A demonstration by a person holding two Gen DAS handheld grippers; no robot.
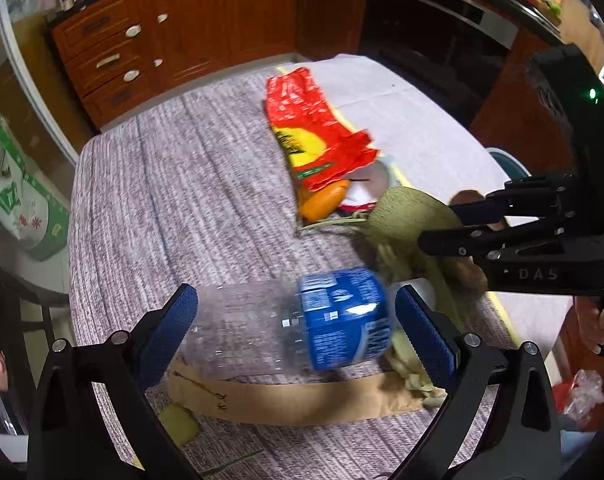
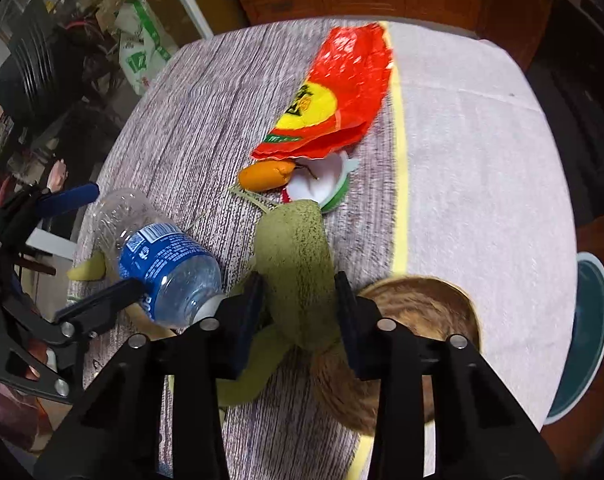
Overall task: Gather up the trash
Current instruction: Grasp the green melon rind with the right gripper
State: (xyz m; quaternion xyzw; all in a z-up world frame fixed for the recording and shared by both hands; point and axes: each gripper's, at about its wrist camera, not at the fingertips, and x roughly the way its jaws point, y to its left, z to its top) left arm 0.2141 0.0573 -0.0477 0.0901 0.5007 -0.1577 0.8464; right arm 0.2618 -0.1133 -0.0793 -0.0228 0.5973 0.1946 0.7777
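A clear plastic bottle (image 1: 294, 320) with a blue label lies on its side between the wide-open fingers of my left gripper (image 1: 296, 332); the pads stand at its two ends, contact unclear. The bottle also shows in the right wrist view (image 2: 162, 264), with the left gripper (image 2: 90, 248) around it. My right gripper (image 2: 298, 312) is shut on a green melon rind (image 2: 298, 264), seen from the left wrist view (image 1: 405, 216) with the right gripper (image 1: 441, 224) on it. A red and yellow wrapper (image 2: 337, 92), an orange peel piece (image 2: 266, 176) and a white cup lid (image 2: 321, 188) lie beyond.
A woven brown bowl (image 2: 421, 308) sits under my right gripper. A brown paper strip (image 1: 286, 396) and pale green husk scraps (image 1: 413, 376) lie near the bottle. A teal stool (image 2: 585, 336) stands beside the table (image 2: 481, 160). Wooden cabinets (image 1: 162, 32) lie beyond.
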